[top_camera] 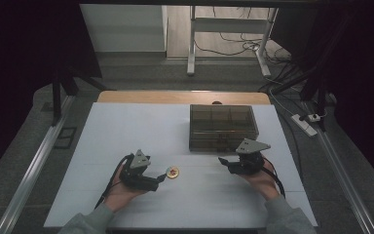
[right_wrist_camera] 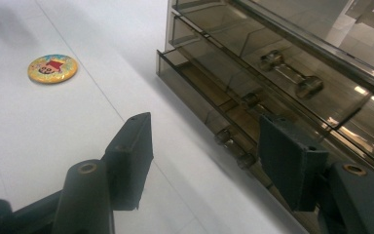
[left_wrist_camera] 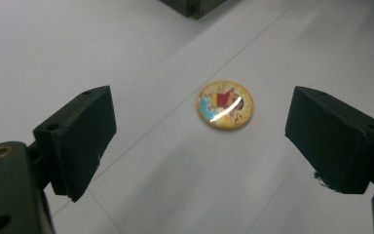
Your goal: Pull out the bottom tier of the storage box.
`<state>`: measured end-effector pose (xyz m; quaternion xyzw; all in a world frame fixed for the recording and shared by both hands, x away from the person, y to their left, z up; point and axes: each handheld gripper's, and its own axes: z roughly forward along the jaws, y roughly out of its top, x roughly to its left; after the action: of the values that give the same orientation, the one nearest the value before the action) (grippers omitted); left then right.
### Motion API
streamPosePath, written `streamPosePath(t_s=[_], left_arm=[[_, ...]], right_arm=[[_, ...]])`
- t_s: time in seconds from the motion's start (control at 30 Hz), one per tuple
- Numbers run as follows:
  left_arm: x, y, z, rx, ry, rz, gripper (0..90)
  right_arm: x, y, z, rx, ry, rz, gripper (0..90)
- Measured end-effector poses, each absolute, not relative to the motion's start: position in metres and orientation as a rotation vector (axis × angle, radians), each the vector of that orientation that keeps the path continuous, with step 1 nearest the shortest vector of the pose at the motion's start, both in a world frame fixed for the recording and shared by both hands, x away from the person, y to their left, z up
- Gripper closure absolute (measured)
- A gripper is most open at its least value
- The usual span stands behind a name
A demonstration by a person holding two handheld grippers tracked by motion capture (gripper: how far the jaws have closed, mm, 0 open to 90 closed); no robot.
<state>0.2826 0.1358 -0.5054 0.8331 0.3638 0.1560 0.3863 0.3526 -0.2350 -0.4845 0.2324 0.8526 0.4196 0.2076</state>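
The left claw point(top_camera: 161, 177) is released, its jaws spread wide and low over the white bench point(top_camera: 126, 126). A round badge point(left_wrist_camera: 225, 104) with a yellow rim and a cartoon picture lies flat on the bench just ahead of this claw, in line with the gap between the jaws but beyond their tips, touching neither. A streak of glare crosses the badge's face. In the high view the badge sits right at the claw's tip, between the two claws and nearer the left one.

The right claw point(top_camera: 224, 161) is also released, jaws apart with nothing between them. It hovers just in front of a smoky, see-through drawer box point(top_camera: 223, 126), pointing across its front. In the right gripper view the bottom drawer point(right_wrist_camera: 199, 92) stands slightly pulled out, and its clear bar handle point(right_wrist_camera: 233, 146) lies just beyond the jaw tips, between them in line. A higher handle point(right_wrist_camera: 289, 73) sits further up the box. The badge lies well off to this claw's left.
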Motion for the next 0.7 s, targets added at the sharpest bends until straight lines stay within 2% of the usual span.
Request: streamPosePath(t_s=[0.7], left_arm=[[0.307, 0.101, -0.498, 2.14, 0.888, 0.344, 12.1]], right_arm=[[0.355, -0.244, -0.48, 0.66, 2.339, 1.146, 39.2]])
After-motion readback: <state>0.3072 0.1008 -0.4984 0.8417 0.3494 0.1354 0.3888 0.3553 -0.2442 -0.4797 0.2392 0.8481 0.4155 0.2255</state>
